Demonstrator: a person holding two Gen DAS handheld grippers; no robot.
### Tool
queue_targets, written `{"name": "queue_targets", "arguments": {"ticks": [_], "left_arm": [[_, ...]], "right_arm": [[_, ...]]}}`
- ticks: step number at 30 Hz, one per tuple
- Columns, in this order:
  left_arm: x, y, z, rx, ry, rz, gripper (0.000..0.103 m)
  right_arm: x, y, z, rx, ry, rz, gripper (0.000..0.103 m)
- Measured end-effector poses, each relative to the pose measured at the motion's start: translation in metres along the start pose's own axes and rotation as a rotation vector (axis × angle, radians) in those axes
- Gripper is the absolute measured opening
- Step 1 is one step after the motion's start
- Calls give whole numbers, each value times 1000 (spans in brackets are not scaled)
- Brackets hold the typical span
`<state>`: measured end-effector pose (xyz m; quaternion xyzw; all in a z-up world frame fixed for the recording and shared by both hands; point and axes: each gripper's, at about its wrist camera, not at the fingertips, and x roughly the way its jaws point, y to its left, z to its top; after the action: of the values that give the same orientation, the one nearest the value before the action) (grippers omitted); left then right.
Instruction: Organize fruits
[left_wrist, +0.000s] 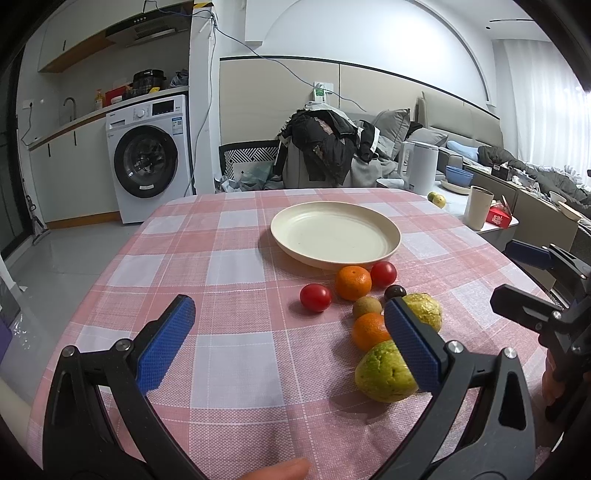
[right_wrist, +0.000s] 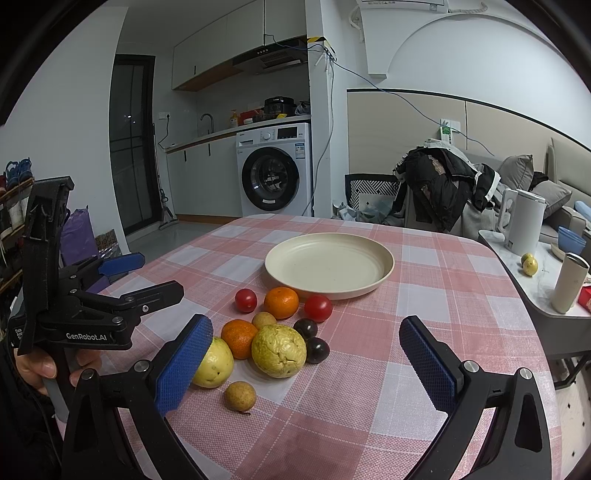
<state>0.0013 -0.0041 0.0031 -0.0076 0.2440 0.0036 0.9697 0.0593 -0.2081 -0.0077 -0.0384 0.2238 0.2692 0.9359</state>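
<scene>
An empty cream plate (left_wrist: 334, 234) (right_wrist: 328, 264) sits mid-table on the pink checked cloth. In front of it lies a cluster of fruit: two red tomatoes (right_wrist: 246, 300) (right_wrist: 318, 307), two oranges (right_wrist: 281, 302) (right_wrist: 239, 338), two yellow-green fruits (right_wrist: 279, 350) (right_wrist: 214, 363), small brown longans (right_wrist: 240, 396) and dark grapes (right_wrist: 317, 350). My left gripper (left_wrist: 291, 339) is open, low over the cloth left of the cluster; its right finger covers part of a green fruit (left_wrist: 384, 373). My right gripper (right_wrist: 306, 365) is open, with the cluster just ahead between its fingers. Neither holds anything.
A side table at the right carries a white kettle (right_wrist: 521, 221), a beige cup (right_wrist: 569, 282), bowls and two more yellow fruits (right_wrist: 530, 265). A chair piled with clothes (right_wrist: 439, 184) stands behind the table. A washing machine (right_wrist: 275, 173) is farther back.
</scene>
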Motion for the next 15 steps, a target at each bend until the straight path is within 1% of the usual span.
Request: {"name": "queue_targets", "arguments": {"ticks": [15], "left_arm": [[-7,-4,1,7,-1,-14,102]], "right_arm": [[0,0,0,-1,-1,0,103]]}}
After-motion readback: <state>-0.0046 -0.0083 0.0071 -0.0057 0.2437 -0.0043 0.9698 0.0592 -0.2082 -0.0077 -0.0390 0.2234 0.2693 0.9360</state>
